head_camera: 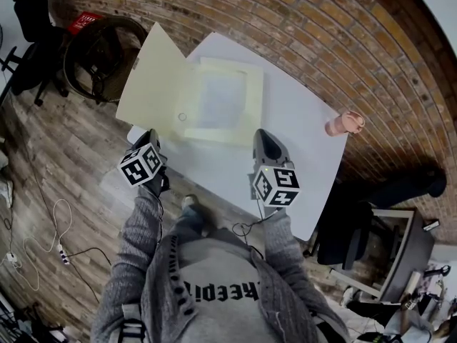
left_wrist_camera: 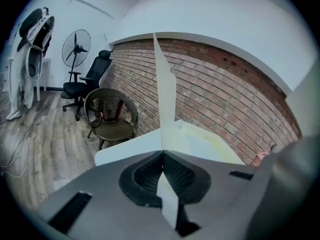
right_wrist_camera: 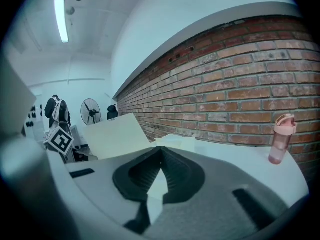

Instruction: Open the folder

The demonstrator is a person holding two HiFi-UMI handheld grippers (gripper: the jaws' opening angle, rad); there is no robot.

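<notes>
A cream folder lies open on the white table (head_camera: 307,141). Its front cover (head_camera: 153,81) stands tilted up and out to the left, and the inner pocket with papers (head_camera: 221,102) lies flat. My left gripper (head_camera: 151,136) is shut on the cover's near edge. In the left gripper view the cover (left_wrist_camera: 164,84) rises edge-on from the closed left gripper (left_wrist_camera: 162,154). My right gripper (head_camera: 263,136) sits at the folder's near right edge. In the right gripper view the right gripper (right_wrist_camera: 161,150) is shut on a pale sheet of the folder, with the raised cover (right_wrist_camera: 117,134) at the left.
A pink bottle (head_camera: 344,123) stands at the table's right side, by the brick wall. A wicker chair (head_camera: 96,48) and a black office chair (head_camera: 32,34) are left of the table. Cables (head_camera: 43,234) lie on the wooden floor.
</notes>
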